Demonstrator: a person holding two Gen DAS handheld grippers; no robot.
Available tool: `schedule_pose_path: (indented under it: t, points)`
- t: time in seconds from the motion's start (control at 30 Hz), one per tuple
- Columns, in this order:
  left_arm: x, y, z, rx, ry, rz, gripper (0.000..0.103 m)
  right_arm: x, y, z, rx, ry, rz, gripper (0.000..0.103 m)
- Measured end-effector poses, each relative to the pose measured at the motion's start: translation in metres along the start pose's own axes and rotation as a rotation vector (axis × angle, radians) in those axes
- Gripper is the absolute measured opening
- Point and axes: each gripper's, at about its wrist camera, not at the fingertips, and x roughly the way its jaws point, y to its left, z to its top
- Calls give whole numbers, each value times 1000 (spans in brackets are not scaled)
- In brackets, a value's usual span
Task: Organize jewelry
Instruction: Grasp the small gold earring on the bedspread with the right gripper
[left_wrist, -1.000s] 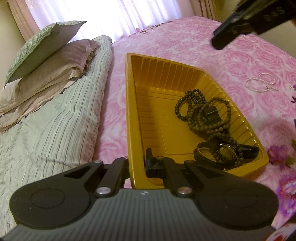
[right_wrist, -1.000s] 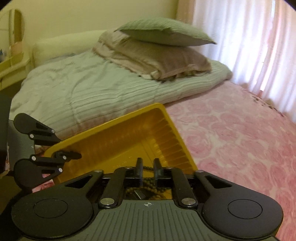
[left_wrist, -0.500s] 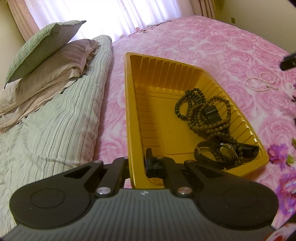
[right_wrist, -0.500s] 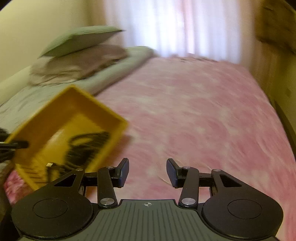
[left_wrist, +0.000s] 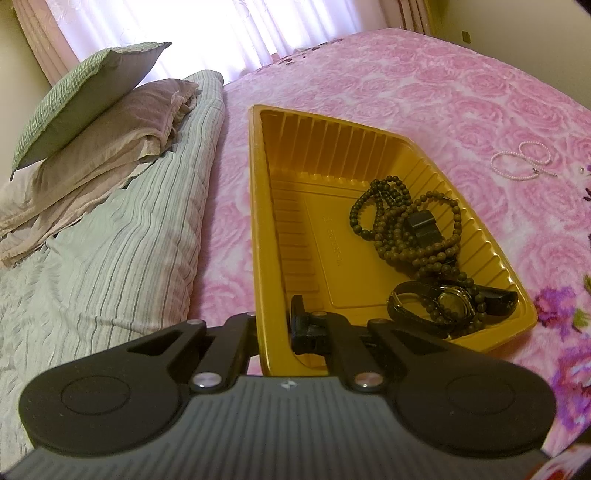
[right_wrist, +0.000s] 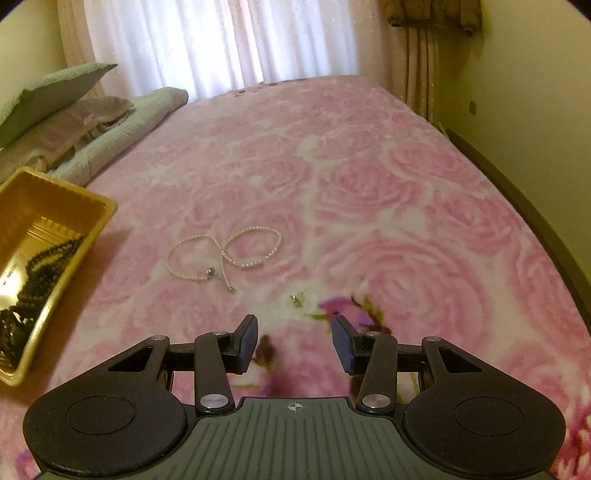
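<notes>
Jewelry is split between two places on the pink rose-patterned bedspread (right_wrist: 369, 177). A tangle of dark brown round-bead strands (left_wrist: 406, 221) and a black-strapped wristwatch (left_wrist: 450, 304) lie in the right half of the golden-yellow ribbed plastic tray (left_wrist: 288, 155), the watch at the near right corner with beads draped over it. A thin white pearl necklace (right_wrist: 225, 254), looped in a loose figure-eight, lies on the bedspread well to the right of the tray, and a small metallic earring-like piece (right_wrist: 295, 298), too small to tell exactly, sits just beyond it near a purple flower print.

The left gripper (left_wrist: 273, 328) has its jaws pressed together on the tray's near left wall, one finger outside and one inside. The right gripper (right_wrist: 293, 334) hangs over the bedspread with its jaws spread and nothing between them, short of the necklace.

Green and mauve pillows (left_wrist: 96, 110) rest on a striped pale-green quilt (left_wrist: 110, 240) left of the tray.
</notes>
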Motion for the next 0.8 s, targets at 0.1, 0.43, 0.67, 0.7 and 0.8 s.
schedule_pose_path:
  t: [0.1,0.43,0.67,0.7,0.8]
  points:
    - [0,0,0,1,1,2,3,9,4,-1,-31,-6,-3,45]
    - [-1,0,0,2,2,4,3,38,7,9,-30,-3,-26,31]
    - [0,-1,0,0,3,4,3,43,12,9,-55,-3,-51,29]
    - [0,-1,0,1,4,4,3,43,12,8,-58,-4,-53,29]
    - [0,0,1,0,4,3,3,44,14,7,-71,-6,-64,28]
